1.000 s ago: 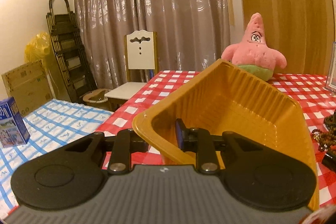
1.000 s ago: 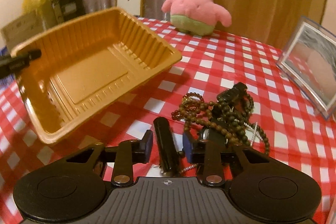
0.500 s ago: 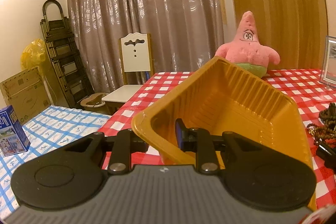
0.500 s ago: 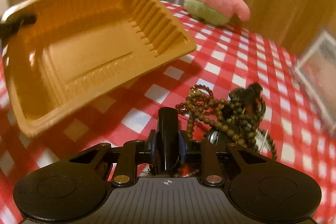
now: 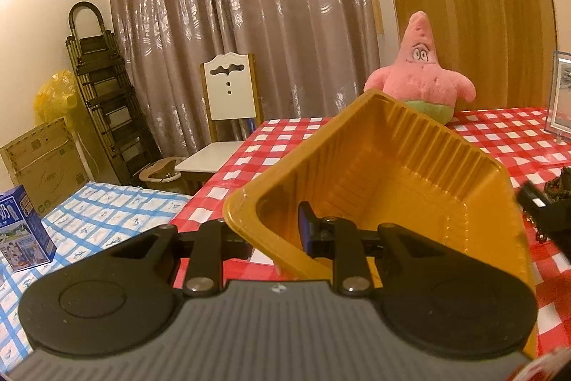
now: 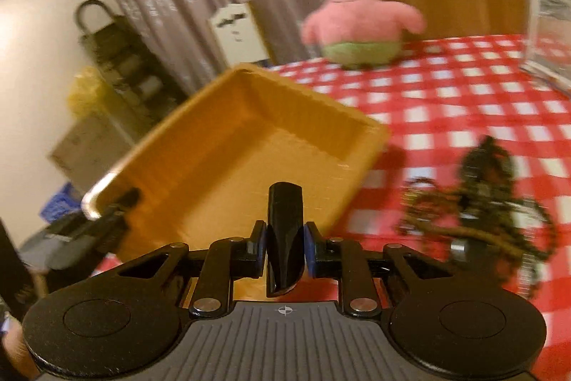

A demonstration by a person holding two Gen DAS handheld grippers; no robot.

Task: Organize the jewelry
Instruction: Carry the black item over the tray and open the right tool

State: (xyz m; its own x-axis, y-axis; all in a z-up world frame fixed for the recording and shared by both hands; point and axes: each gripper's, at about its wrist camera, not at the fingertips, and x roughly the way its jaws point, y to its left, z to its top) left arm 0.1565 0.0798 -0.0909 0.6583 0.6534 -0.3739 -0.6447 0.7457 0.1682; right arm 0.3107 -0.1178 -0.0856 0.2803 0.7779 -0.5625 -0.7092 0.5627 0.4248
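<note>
My left gripper (image 5: 276,232) is shut on the near rim of an empty orange plastic tray (image 5: 392,174) and holds it tilted above the red checked table. My right gripper (image 6: 284,243) is shut on a black oblong jewelry piece (image 6: 284,227) and holds it lifted at the tray's near edge (image 6: 249,145). A heap of brown bead necklaces and dark jewelry (image 6: 481,199) lies on the cloth to the right of the tray. The right gripper's black piece shows in the left wrist view (image 5: 533,199) at the far right.
A pink starfish plush (image 5: 423,74) stands at the table's back. A clear photo frame (image 6: 549,31) stands at the back right. A white chair (image 5: 228,109), a folded ladder (image 5: 103,88), a cardboard box and a blue-checked table with a blue carton (image 5: 21,234) lie to the left.
My right gripper closed on the black piece, lifted it off the cloth and swung left toward the tray. My left gripper kept its grip on the tray, which shifted slightly.
</note>
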